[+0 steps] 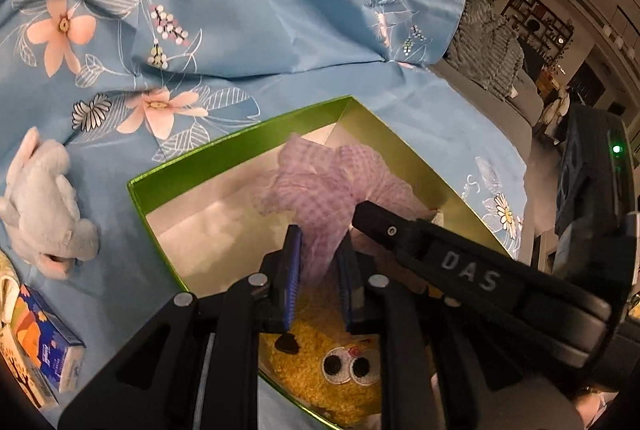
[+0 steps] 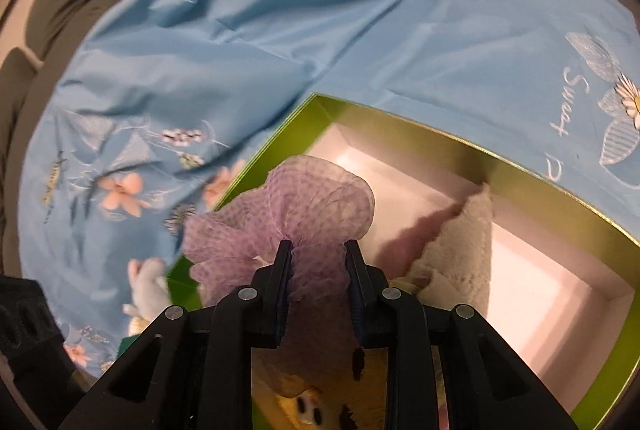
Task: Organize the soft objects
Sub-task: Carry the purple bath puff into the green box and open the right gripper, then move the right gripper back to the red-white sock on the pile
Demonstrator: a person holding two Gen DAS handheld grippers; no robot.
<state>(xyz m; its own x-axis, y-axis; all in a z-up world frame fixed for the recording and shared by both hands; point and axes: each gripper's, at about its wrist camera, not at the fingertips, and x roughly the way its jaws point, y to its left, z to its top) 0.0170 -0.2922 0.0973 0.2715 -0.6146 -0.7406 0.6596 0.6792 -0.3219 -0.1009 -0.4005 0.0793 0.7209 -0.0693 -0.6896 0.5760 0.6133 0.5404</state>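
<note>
The purple mesh [image 2: 288,214] is thin, checked and ruffled, bunched into a crumpled puff above the green box [image 2: 520,166], whose inside is white. The right gripper [image 2: 318,250] is clamped on its gathered end. In the left wrist view the left gripper [image 1: 318,262] has its pads on either side of the mesh's [image 1: 320,186] lower end; whether they pinch it I cannot tell. That view alone shows a grey plush [image 1: 44,202] and tissue packs [image 1: 44,346] on the blue floral bedsheet [image 1: 224,10], and a yellow plush [image 1: 328,362] face in the box. The right view alone shows a beige towel [image 2: 460,242] inside the box.
</note>
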